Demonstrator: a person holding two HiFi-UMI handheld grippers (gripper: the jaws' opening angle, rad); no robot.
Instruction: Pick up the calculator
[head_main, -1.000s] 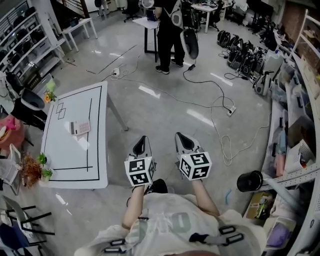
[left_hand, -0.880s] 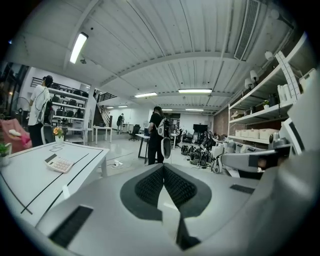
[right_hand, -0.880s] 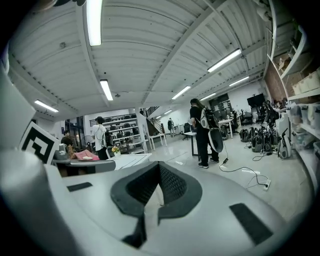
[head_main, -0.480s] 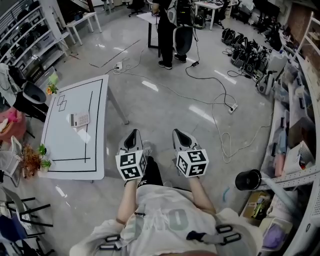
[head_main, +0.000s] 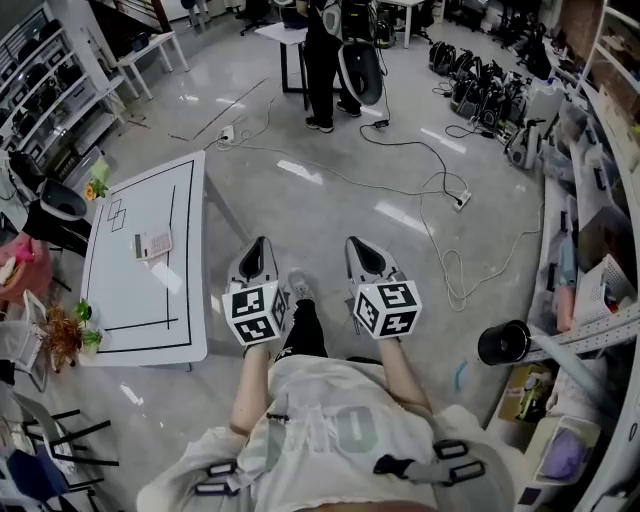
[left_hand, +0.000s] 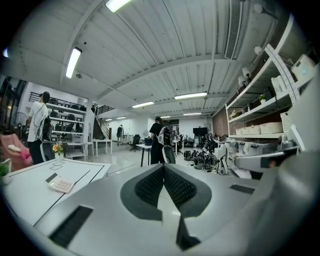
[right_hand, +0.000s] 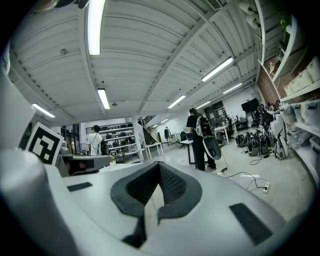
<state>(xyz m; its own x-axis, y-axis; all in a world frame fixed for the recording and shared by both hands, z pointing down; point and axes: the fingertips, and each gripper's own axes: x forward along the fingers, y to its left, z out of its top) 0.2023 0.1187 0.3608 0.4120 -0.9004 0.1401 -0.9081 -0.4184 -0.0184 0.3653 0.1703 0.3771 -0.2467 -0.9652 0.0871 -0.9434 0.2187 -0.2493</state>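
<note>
On the white table (head_main: 140, 300), the calculator (head_main: 152, 243) lies toward its left side; a vase (head_main: 97, 188) holding flowers stands at its far corner. Right of the table, left gripper (head_main: 258, 246) and right gripper (head_main: 358, 248) are both clamped together, empty.

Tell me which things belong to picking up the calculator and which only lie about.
Job: calculator, the white table it lies on, left gripper and right gripper, both shut and empty.
Lying about: power strip, potted plant, flower vase.
</note>
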